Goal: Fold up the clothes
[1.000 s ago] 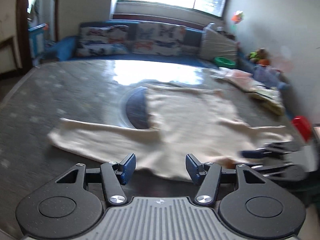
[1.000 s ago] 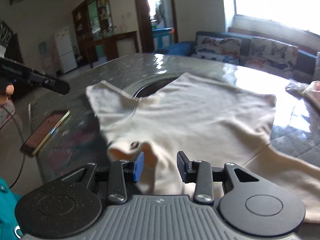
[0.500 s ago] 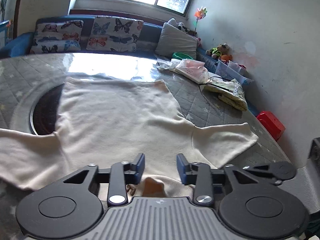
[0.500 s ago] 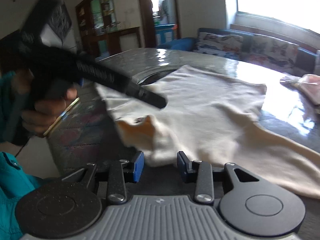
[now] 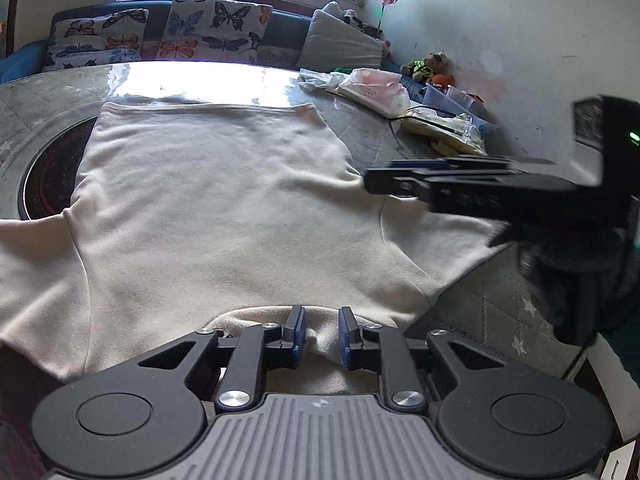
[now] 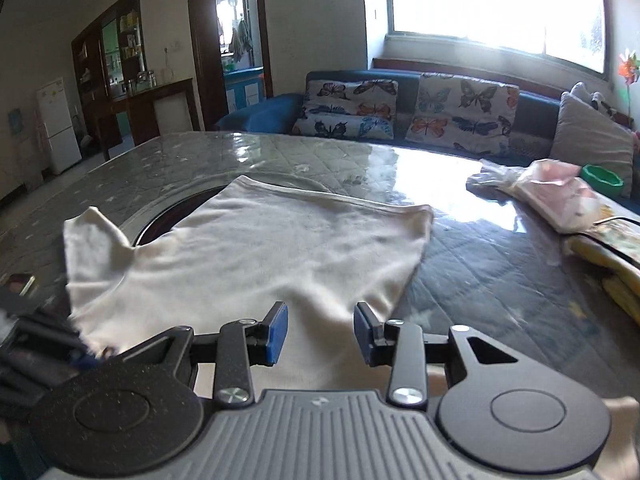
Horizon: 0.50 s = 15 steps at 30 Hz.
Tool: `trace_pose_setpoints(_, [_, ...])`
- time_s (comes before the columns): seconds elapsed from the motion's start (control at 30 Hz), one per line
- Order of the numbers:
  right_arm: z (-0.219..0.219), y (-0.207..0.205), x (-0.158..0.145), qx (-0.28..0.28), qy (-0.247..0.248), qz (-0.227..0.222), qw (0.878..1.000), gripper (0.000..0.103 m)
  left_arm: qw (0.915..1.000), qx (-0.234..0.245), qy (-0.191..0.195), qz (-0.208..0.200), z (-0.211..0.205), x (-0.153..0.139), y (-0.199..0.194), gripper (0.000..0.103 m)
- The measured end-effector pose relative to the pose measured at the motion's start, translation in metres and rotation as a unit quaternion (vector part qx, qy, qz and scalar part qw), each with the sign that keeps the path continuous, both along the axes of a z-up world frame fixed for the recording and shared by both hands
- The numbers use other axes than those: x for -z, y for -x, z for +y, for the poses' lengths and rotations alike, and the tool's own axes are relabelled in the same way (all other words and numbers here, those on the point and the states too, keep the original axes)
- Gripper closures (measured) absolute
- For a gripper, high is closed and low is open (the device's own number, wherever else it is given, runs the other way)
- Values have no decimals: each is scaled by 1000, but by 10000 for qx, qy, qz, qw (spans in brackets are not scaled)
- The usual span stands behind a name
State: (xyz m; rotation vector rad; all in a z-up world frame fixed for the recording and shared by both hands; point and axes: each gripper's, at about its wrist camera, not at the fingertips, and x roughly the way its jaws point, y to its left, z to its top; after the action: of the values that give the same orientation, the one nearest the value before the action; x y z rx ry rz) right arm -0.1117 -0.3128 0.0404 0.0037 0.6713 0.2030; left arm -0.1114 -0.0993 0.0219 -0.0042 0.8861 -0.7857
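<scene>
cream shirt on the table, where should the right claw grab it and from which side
Take the cream shirt at its near collar edge, coming in low from the near table side. It lies flat with sleeves spread, so only the edges offer a fold to pinch; the left claw is closing on that same near edge.

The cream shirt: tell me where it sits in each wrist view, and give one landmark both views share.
Left wrist view: the cream shirt fills the middle, spread flat on the table, collar end nearest the camera.
Right wrist view: the same shirt lies centre-left, one sleeve out to the left.
Shared landmark: the butterfly cushions on the sofa behind the table.
</scene>
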Motion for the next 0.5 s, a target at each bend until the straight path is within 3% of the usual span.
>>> trace_pose_setpoints(0.27, [0,-26,30,185,124,315,9993,66,10000,-39,3,42,-2,-1,0,79])
trace_pose_setpoints(0.4, [-9,-13,21,360,252,169,9989,60,10000,28,-54,-28,-7,-3,4,65])
trace_pose_setpoints(0.5, [-9,2,13,351,204,18,9992,60,9998,76,-141,-144,-11,-3,8,62])
